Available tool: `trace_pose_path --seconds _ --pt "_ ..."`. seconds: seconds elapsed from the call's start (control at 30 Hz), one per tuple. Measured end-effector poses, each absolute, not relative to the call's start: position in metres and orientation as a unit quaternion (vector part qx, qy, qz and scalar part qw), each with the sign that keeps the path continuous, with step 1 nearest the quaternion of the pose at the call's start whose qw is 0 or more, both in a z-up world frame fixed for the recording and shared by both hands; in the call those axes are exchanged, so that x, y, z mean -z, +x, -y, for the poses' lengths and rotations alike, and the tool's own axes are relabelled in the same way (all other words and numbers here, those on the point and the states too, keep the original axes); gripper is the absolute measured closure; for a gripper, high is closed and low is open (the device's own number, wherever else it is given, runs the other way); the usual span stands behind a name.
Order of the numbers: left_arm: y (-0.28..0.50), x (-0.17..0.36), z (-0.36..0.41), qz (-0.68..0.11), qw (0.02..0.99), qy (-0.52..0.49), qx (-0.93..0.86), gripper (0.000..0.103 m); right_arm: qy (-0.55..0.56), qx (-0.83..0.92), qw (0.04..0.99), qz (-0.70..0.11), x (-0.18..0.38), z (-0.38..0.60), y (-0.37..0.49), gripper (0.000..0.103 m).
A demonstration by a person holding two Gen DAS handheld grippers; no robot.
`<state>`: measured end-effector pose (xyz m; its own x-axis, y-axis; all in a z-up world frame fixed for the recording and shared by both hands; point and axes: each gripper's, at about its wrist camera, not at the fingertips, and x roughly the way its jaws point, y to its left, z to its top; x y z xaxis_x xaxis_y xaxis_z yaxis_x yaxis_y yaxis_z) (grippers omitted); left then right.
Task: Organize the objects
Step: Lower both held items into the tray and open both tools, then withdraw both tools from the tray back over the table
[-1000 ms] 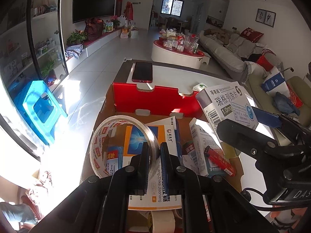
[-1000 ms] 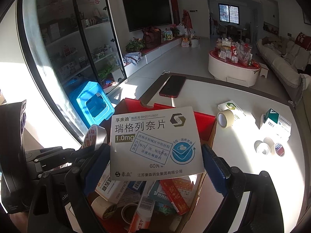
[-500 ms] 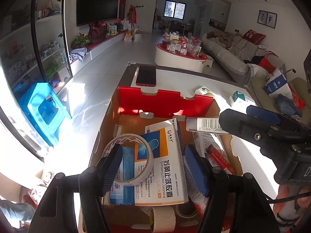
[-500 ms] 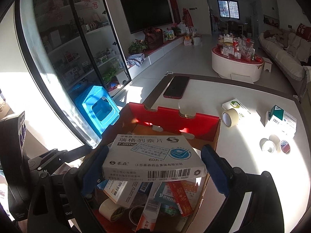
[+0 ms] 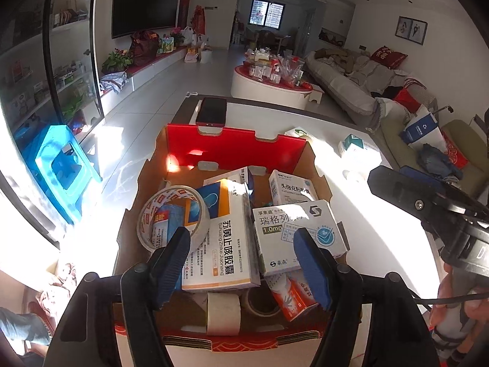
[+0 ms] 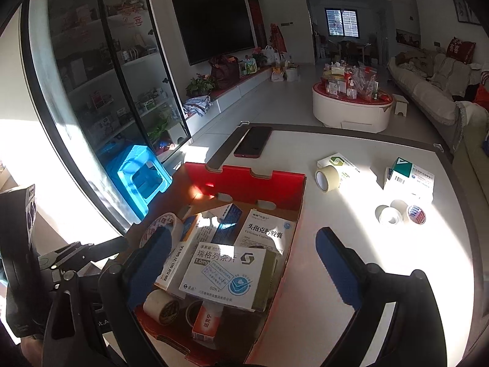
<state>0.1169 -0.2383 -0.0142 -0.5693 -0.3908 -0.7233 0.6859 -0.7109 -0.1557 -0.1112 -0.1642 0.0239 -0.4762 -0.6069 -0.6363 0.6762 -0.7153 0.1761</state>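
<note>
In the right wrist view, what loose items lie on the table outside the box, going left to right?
Phone → beige tape roll → white tape roll → teal-topped medicine box

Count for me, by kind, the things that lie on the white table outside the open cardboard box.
Tape rolls: 4 (large beige tape roll, small white tape roll, small pale tape roll, small red-printed tape roll)
Medicine boxes: 2 (white cardboard box with green logo, white cardboard box with teal corner)
Phones: 1 (dark flat phone with red edge)
Total: 7
</note>
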Motion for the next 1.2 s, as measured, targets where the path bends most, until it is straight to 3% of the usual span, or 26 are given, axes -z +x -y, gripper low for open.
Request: trace_pose_path --seconds 0.53,0.63,1.2 --pt "0.045 0.0 0.157 -0.148 0.254 0.382 0.876 0.026 0.284 0.927 0.215 -0.119 -0.043 0.068 -0.096 0.008" --pt "0.033 0.001 0.141 -0.131 0.256 0.393 0.873 0.02 0.283 0.93 0.205 -0.114 -0.04 0.052 -0.094 0.008" --pt "-0.045 0.024 0.079 -0.065 0.218 0.44 0.869 0.014 0.334 0.928 0.148 -0.068 -0.001 -0.027 -0.12 0.008"
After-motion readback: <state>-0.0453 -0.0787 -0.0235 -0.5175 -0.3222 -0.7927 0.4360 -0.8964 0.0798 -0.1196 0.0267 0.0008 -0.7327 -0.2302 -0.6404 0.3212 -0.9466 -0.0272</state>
